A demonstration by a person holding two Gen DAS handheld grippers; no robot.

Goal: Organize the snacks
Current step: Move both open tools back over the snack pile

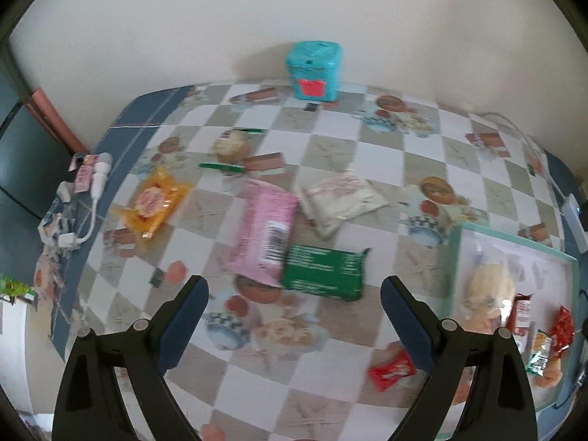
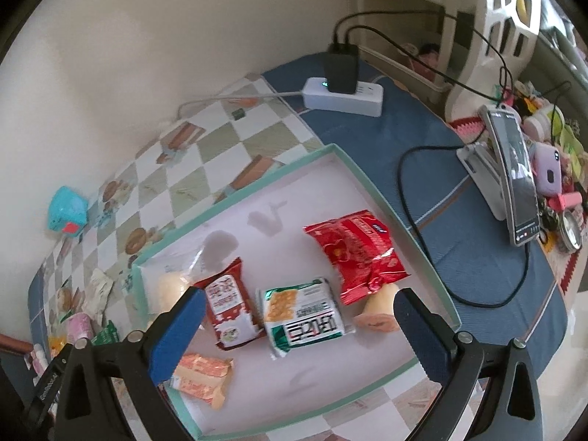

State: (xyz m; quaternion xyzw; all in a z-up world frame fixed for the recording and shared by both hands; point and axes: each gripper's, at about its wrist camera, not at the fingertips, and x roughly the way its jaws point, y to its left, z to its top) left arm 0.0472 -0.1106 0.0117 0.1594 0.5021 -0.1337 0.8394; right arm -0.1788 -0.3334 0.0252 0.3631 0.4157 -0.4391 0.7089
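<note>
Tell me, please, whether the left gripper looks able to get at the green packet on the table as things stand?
Probably yes. The left gripper is open, and the green packet lies just ahead with nothing on top. Only the pink packet touches or slightly overlaps its left edge.

left gripper (image 1: 294,305): black plastic arms, triangular cut-outs near lower frame edge, dark blue rectangular pads on inner finger faces, round silver screws at the joints | right gripper (image 2: 296,325): same black frame, brighter blue pads, silver screws, small pale lettering on the bar at lower left of the frame, unreadable
</note>
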